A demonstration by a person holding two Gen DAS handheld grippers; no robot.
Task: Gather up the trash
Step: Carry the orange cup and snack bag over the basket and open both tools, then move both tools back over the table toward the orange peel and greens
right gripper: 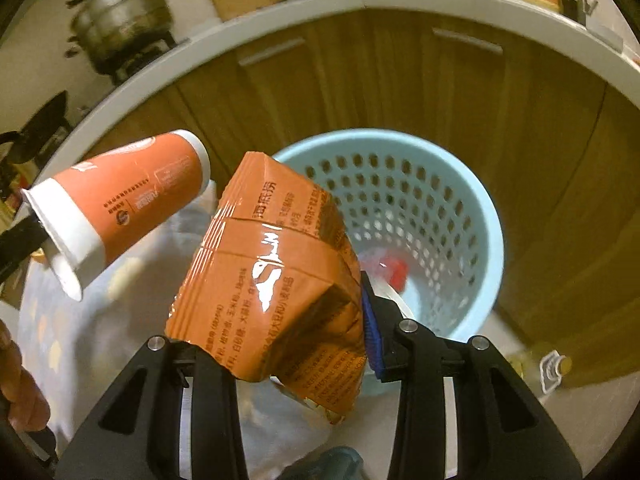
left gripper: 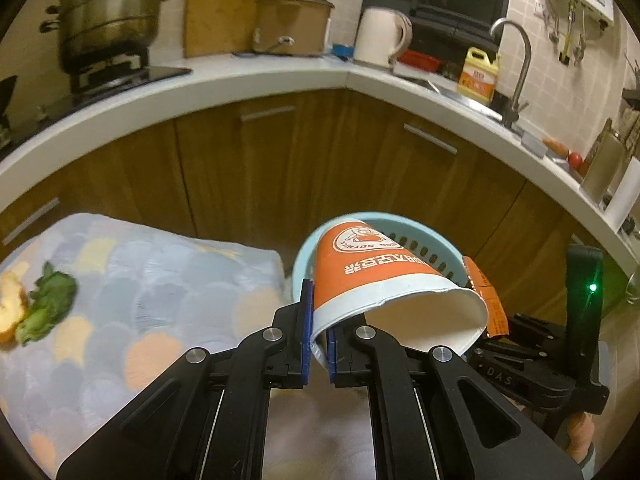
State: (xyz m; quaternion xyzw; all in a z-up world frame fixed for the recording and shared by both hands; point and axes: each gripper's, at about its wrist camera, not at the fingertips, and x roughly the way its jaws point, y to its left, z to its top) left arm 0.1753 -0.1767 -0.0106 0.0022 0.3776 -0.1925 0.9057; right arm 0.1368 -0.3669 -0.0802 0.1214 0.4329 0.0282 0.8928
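My left gripper [left gripper: 318,328] is shut on the rim of an orange and white paper cup [left gripper: 384,280], held tilted just in front of a light blue perforated basket [left gripper: 436,240]. The cup also shows at the left of the right wrist view [right gripper: 120,204]. My right gripper [right gripper: 304,344] is shut on a crumpled orange foil wrapper [right gripper: 272,276], held above the near left rim of the basket [right gripper: 472,216]. The wrapper's edge shows in the left wrist view [left gripper: 486,296]. A clear wrapper with a red patch [right gripper: 390,270] lies in the basket's bottom.
A bread piece [left gripper: 10,304] and a green leaf [left gripper: 50,306] lie on the patterned cloth [left gripper: 160,292] at the left. Brown cabinets [left gripper: 280,168] and a white counter with a pot [left gripper: 108,20], kettle and sink stand behind. A bottle [right gripper: 544,364] lies on the floor right of the basket.
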